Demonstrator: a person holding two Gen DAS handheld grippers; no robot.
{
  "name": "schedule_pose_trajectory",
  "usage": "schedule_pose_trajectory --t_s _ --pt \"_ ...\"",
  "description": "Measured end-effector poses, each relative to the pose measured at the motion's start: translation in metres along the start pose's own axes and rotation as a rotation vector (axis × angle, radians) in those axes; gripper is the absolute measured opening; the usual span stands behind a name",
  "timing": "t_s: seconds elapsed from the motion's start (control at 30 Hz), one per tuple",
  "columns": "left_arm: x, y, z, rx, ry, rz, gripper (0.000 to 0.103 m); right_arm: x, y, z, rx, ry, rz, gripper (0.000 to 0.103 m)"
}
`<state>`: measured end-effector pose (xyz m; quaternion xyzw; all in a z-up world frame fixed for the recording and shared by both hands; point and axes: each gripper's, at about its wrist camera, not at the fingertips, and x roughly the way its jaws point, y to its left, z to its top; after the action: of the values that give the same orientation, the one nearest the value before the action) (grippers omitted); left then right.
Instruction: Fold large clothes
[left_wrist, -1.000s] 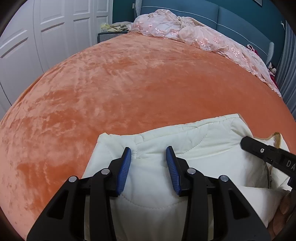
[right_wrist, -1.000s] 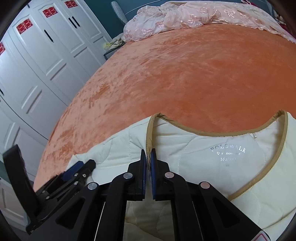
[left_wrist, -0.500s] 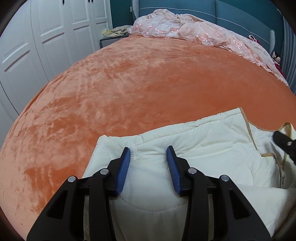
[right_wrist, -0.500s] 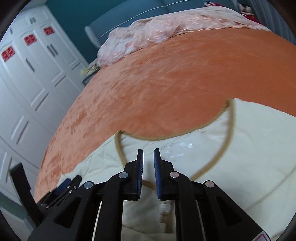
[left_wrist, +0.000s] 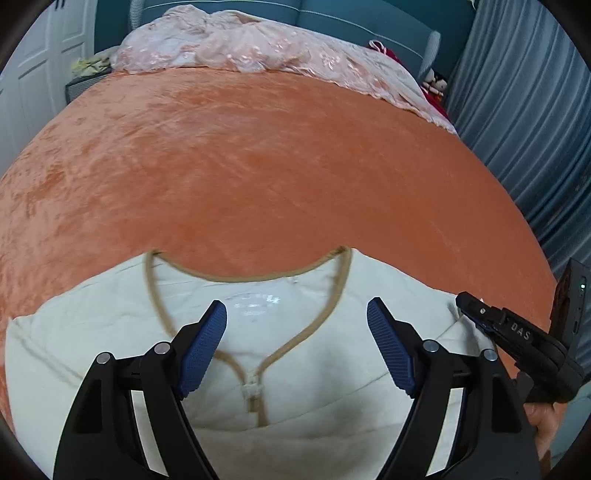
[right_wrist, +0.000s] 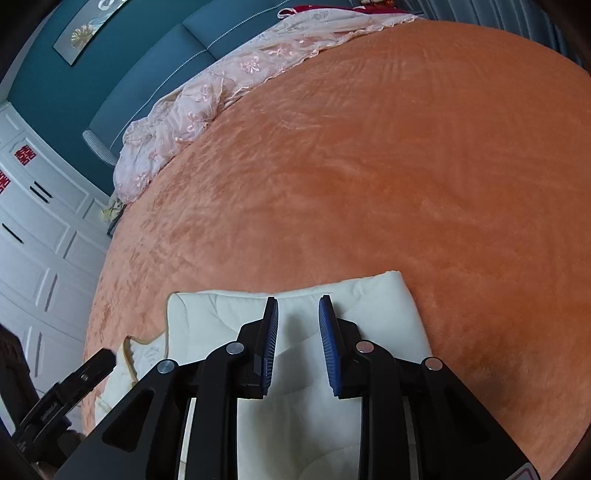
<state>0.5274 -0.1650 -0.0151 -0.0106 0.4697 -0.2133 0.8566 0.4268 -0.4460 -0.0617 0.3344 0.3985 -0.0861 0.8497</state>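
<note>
A cream quilted jacket (left_wrist: 110, 332) with tan trim lies on the orange bed cover (left_wrist: 277, 166). In the left wrist view its neckline and zip face me. My left gripper (left_wrist: 297, 325) is wide open and empty, hovering above the collar. My right gripper (left_wrist: 461, 301) shows at the right edge, over the jacket's right shoulder. In the right wrist view my right gripper (right_wrist: 297, 314) is open and empty above a folded cream sleeve or shoulder part (right_wrist: 388, 302). The left gripper (right_wrist: 99, 363) shows at the lower left beside the collar (right_wrist: 147, 350).
A pink lace quilt (left_wrist: 258, 48) lies bunched at the head of the bed against a teal headboard (left_wrist: 351, 22). White wardrobe doors (right_wrist: 37, 258) stand on the left. Blue-grey curtains (left_wrist: 535, 129) hang on the right. The orange cover stretches wide beyond the jacket.
My left gripper has moved right, from the jacket's left shoulder to over the collar, and opened wider. My right gripper has opened and moved right, from the collar to the right shoulder part.
</note>
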Motion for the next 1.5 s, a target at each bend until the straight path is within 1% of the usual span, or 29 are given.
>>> schedule_pose_trajectory --t_s 0.07,0.1,0.13,0.17,0.2,0.23,0.27,0.3,0.33,0.43,0.5,0.63,0.83,1.0,1.07,1.13,1.17,1.2,1.23,1.27,1.3,1.33,1.37,1.43,1.47,1.5 --pt "0.023 -0.018 0.004 0.016 0.025 0.017 0.076 0.003 -0.004 -0.003 -0.021 0.007 0.016 0.024" --pt "0.033 -0.025 0.005 0.026 0.037 0.026 0.074 0.005 -0.003 -0.006 -0.043 0.001 0.014 0.024" --pt "0.043 -0.031 0.003 0.040 0.051 0.043 0.064 0.006 -0.002 -0.008 -0.070 0.000 0.012 0.025" --pt "0.055 -0.036 0.001 0.062 0.080 0.068 0.057 0.009 0.002 -0.011 -0.098 0.003 0.013 0.024" --pt "0.065 -0.041 -0.002 0.082 0.107 0.098 0.044 0.010 0.004 -0.013 -0.119 -0.001 0.013 0.020" --pt "0.072 -0.045 -0.005 0.097 0.118 0.129 0.038 0.010 0.008 -0.014 -0.142 -0.005 0.020 0.012" --pt "0.074 -0.047 -0.007 0.103 0.099 0.161 0.037 0.010 0.013 -0.014 -0.164 -0.008 0.029 0.008" --pt "0.074 -0.048 -0.010 0.104 0.078 0.181 0.035 0.011 0.020 -0.015 -0.189 -0.008 0.034 0.005" --pt "0.075 -0.048 -0.012 0.099 0.065 0.199 0.032 0.014 0.026 -0.016 -0.221 -0.001 0.033 0.005" --pt "0.074 -0.045 -0.021 0.087 0.019 0.214 0.032 0.027 0.039 -0.021 -0.307 0.038 -0.019 0.003" --pt "0.074 -0.043 -0.023 0.087 -0.005 0.223 0.032 0.033 0.039 -0.023 -0.308 0.046 -0.050 0.000" --pt "0.076 -0.038 -0.025 0.073 -0.028 0.216 0.032 0.037 0.031 -0.028 -0.269 0.032 -0.054 0.000" --pt "0.080 -0.038 -0.027 0.087 -0.064 0.232 0.033 0.043 0.036 -0.035 -0.311 -0.004 -0.107 0.000" --pt "0.081 -0.037 -0.029 0.077 -0.086 0.228 0.034 0.047 0.034 -0.035 -0.311 -0.024 -0.104 0.000" --pt "0.080 -0.039 -0.029 0.083 -0.086 0.239 0.034 0.046 0.033 -0.033 -0.306 -0.026 -0.099 0.000" --pt "0.069 -0.040 -0.026 0.073 -0.090 0.268 0.037 0.042 0.032 -0.029 -0.287 -0.020 -0.075 0.000" --pt "0.058 -0.036 -0.024 0.051 -0.098 0.302 0.036 0.037 0.029 -0.025 -0.264 -0.014 -0.058 0.000" --pt "0.043 -0.029 -0.023 0.020 -0.115 0.299 0.035 0.030 0.026 -0.021 -0.241 -0.025 -0.073 0.000" --pt "0.024 -0.018 -0.022 -0.012 -0.128 0.264 0.036 0.015 0.026 -0.017 -0.214 -0.065 -0.129 0.009" --pt "0.008 -0.006 -0.021 -0.033 -0.132 0.250 0.036 -0.004 0.028 -0.016 -0.196 -0.115 -0.144 0.012" --pt "-0.005 0.005 -0.021 -0.040 -0.131 0.260 0.036 -0.020 0.034 -0.016 -0.193 -0.144 -0.114 0.012" --pt "-0.017 0.018 -0.021 -0.035 -0.128 0.279 0.035 -0.031 0.044 -0.019 -0.206 -0.138 -0.066 0.012" --pt "-0.024 0.030 -0.022 -0.024 -0.122 0.306 0.035 -0.035 0.056 -0.022 -0.229 -0.111 -0.032 0.012" --pt "-0.026 0.048 -0.026 0.003 -0.087 0.356 0.034 -0.027 0.085 -0.035 -0.294 -0.011 0.028 0.012" --pt "-0.023 0.056 -0.030 0.007 -0.060 0.368 0.034 -0.019 0.099 -0.043 -0.319 0.034 0.055 0.012" --pt "-0.019 0.061 -0.034 0.005 -0.031 0.356 0.034 -0.011 0.112 -0.051 -0.340 0.068 0.075 0.012"
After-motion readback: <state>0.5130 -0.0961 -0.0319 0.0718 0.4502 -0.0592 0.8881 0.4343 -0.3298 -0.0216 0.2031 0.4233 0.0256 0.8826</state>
